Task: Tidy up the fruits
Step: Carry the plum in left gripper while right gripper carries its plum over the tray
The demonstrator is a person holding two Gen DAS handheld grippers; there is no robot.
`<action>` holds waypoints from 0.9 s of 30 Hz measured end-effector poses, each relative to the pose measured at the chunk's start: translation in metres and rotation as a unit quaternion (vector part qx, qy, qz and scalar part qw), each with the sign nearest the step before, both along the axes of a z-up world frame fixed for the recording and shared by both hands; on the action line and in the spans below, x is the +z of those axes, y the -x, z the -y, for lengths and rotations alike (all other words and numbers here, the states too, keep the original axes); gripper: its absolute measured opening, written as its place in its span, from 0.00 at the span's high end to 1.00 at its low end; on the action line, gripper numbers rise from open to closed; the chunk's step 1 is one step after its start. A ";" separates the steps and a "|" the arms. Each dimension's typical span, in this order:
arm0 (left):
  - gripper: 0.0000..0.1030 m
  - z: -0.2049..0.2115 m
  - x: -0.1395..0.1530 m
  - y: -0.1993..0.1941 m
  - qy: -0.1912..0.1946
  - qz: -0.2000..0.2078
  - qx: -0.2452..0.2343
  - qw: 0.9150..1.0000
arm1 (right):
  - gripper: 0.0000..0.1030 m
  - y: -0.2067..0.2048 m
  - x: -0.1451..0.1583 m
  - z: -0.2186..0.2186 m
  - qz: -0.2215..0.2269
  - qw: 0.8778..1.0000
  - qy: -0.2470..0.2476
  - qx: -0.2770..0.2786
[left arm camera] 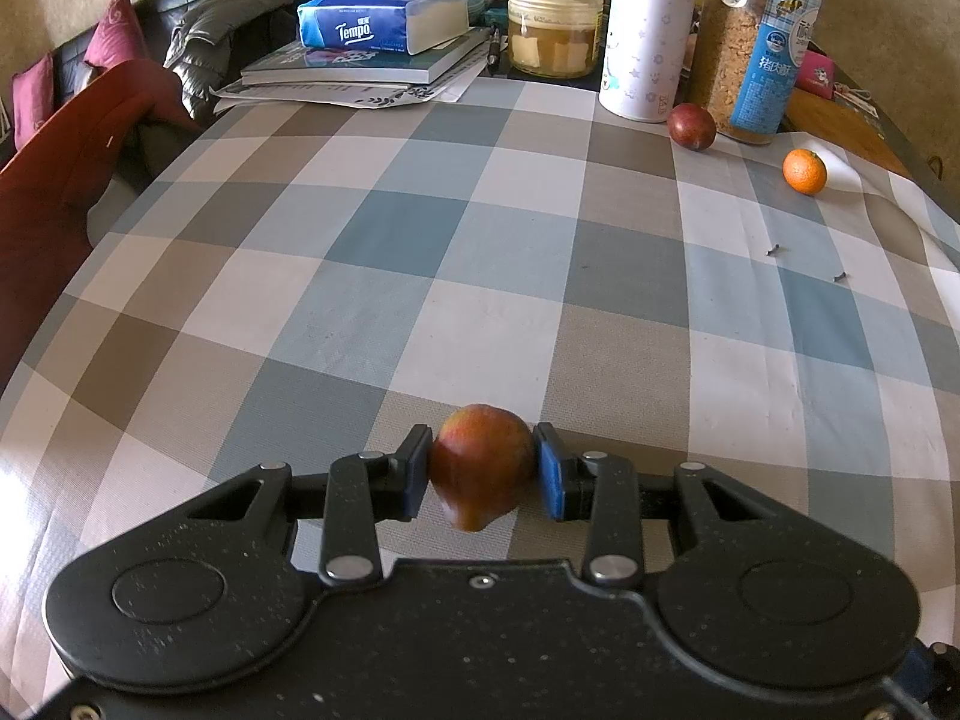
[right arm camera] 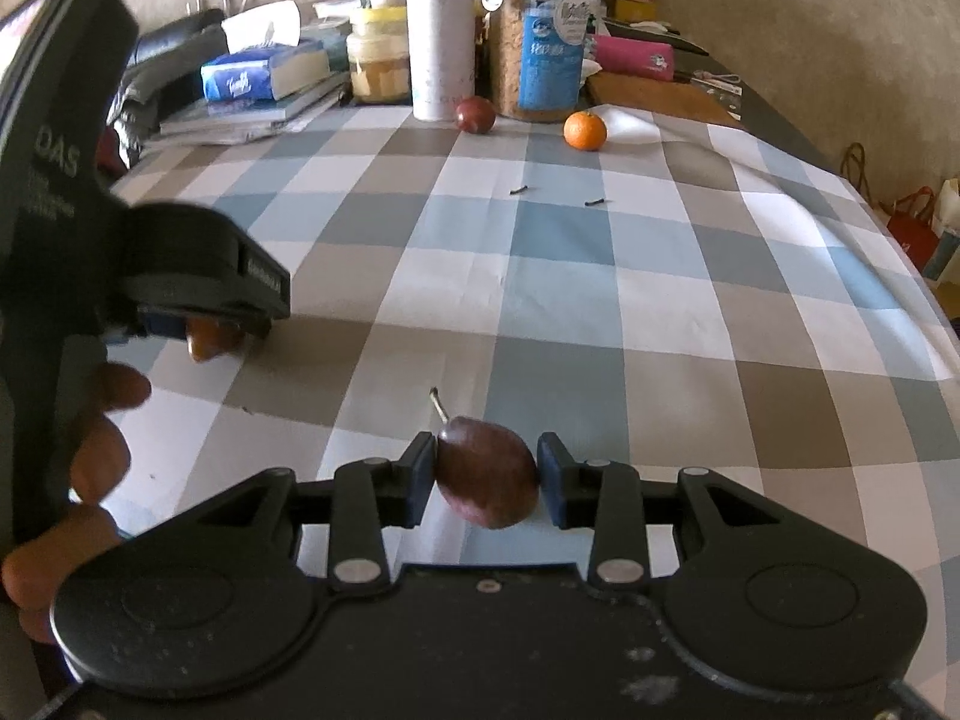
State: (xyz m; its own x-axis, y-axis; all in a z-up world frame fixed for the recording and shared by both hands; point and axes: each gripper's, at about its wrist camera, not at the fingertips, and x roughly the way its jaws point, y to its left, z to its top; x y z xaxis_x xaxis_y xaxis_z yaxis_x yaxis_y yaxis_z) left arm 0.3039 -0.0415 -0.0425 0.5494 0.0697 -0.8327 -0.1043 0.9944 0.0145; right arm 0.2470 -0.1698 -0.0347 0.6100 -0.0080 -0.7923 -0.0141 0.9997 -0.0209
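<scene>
A worktop (left arm camera: pixel 420 228) covered in a blue, tan and white checked cloth. The left gripper (left arm camera: pixel 483 474) is clamped on a red-yellow pear (left arm camera: pixel 480 465), held just above the cloth near the front edge. The right gripper (right arm camera: pixel 486 477) is clamped on a dark red pear (right arm camera: pixel 489 480) with its stem pointing up and away. At the far side a dark plum (right arm camera: pixel 476 114) lies against a white bottle (right arm camera: pixel 441 30), and an orange (right arm camera: pixel 585 131) sits just beside a tall jar (right arm camera: pixel 543 42). Two small screws (right arm camera: pixel 519 190) lie on the cloth mid-worktop.
</scene>
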 end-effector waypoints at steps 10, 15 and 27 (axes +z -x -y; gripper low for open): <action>0.54 0.004 0.000 0.001 -0.011 0.003 -0.003 1.000 | 0.64 -0.005 0.001 0.013 -0.007 0.999 -0.013 -0.039; 0.54 0.005 0.000 0.001 -0.015 0.004 -0.005 1.000 | 0.64 -0.009 0.001 0.036 -0.008 0.994 -0.046 -0.099; 0.54 0.008 0.001 0.002 -0.023 0.007 -0.007 1.000 | 0.64 -0.010 -0.002 0.073 -0.013 0.975 -0.090 -0.203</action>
State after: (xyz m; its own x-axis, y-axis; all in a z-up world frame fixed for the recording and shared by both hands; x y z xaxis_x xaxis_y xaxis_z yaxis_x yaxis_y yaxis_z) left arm 0.3023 -0.0495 -0.0415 0.5614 0.0992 -0.8216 -0.0906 0.9942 0.0581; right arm 0.2574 -0.2431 -0.0370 0.5655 -0.1041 -0.8181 0.3845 0.9109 0.1498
